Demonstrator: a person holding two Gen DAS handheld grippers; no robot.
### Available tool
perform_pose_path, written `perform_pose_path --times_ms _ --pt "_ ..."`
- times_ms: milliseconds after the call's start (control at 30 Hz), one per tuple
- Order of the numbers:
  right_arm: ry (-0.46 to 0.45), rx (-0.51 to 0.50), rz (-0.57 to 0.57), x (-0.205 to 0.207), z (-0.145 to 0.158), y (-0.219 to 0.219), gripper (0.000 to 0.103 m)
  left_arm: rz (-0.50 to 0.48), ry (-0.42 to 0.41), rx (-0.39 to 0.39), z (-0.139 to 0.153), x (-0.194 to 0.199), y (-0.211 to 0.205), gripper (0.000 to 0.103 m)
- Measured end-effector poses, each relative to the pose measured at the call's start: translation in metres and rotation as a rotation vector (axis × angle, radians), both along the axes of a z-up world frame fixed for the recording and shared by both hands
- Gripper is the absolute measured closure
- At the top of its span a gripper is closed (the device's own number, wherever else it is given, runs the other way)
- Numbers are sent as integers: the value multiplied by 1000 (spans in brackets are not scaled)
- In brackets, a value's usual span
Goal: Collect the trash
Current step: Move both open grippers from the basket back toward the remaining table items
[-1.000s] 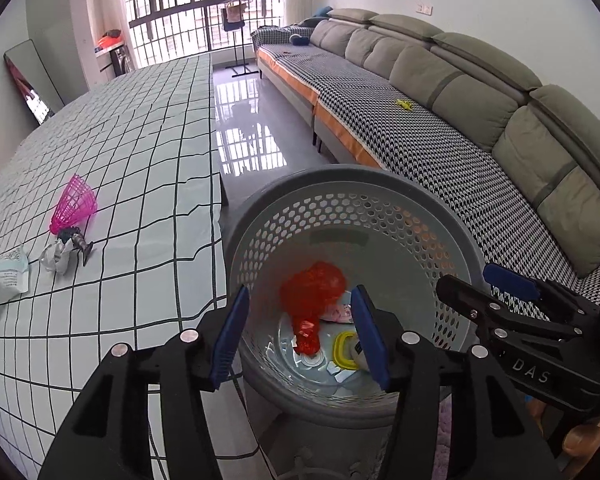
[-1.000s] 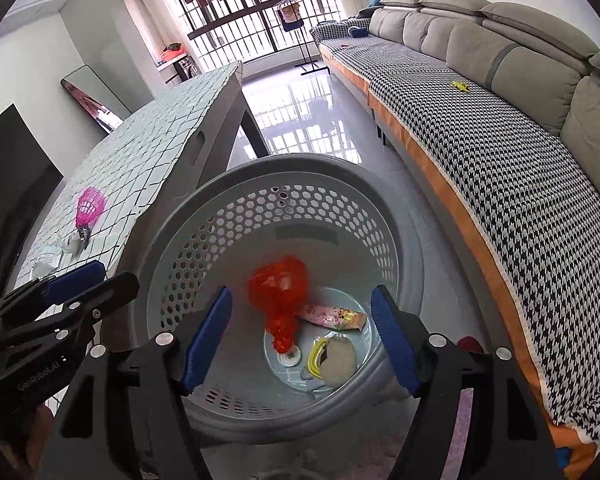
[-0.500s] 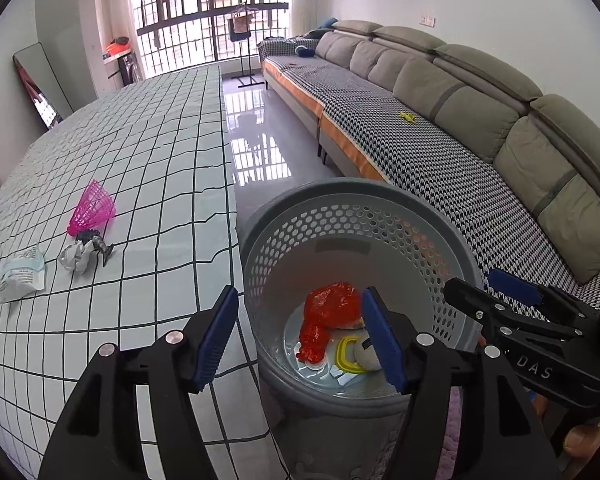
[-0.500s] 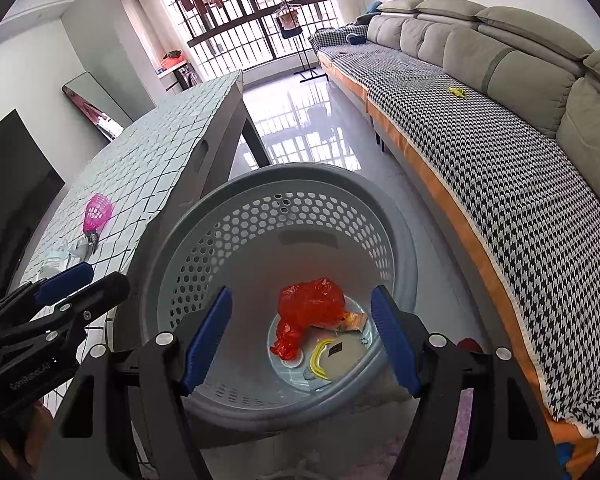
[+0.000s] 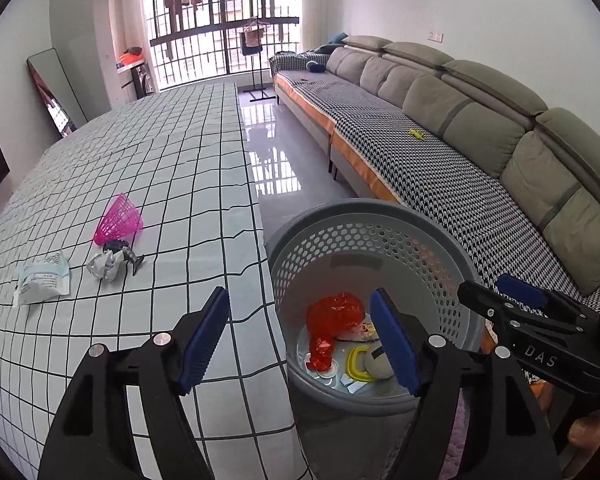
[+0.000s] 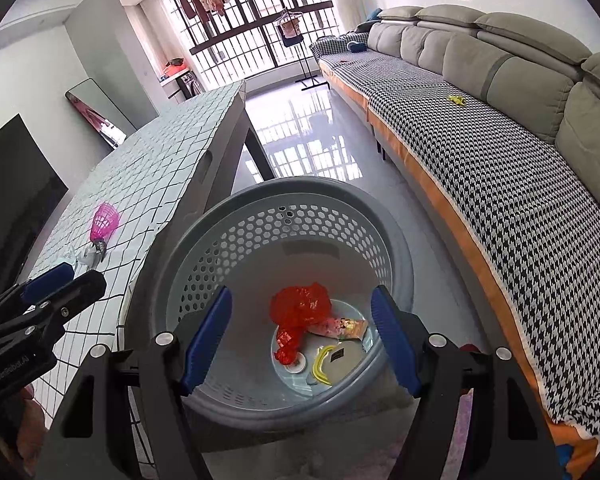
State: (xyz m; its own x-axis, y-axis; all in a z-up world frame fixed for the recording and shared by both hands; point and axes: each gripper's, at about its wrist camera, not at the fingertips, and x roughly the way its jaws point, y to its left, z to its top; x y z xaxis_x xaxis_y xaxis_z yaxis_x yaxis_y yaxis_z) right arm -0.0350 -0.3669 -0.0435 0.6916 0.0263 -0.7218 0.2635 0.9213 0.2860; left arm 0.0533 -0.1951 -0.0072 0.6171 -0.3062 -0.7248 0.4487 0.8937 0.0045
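Two black hand-held grippers, left (image 5: 300, 338) and right (image 6: 302, 338), blue ribbed pads (image 5: 204, 334), silver screws, white lettering.

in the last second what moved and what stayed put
The left gripper pulled up and left, from over the basket toward the table. The red bag settled lower in the basket. Both grippers stayed open and empty; the right gripper barely moved.

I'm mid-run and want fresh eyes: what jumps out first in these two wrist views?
The grey perforated basket on the floor beside the table, with a bright red crumpled bag at its bottom among other scraps. Next, the pink mesh shuttlecock on the checked tabletop, with a crumpled paper ball and a face mask lying near it. Both the left gripper and right gripper are open and empty.
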Motion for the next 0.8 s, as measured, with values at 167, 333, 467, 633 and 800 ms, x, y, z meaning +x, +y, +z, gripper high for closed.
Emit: perform_pose_path --times_ms 167,333,467,633,800 --pt "-2 -21 -7 2 11 3 34 -4 -7 -15 6 1 11 31" --pt "-49 -9 -31 -2 19 8 34 -5 -30 -6 16 -3 25 31" --pt "-60 -4 -28 -6 22 19 34 4 -65 -25 25 -10 43 28" --pt "-51 -22 18 -1 26 44 34 32 -68 -34 27 -14 63 28" --pt "-61 -44 85 7 34 75 34 76 -75 -49 28 -15 88 28"
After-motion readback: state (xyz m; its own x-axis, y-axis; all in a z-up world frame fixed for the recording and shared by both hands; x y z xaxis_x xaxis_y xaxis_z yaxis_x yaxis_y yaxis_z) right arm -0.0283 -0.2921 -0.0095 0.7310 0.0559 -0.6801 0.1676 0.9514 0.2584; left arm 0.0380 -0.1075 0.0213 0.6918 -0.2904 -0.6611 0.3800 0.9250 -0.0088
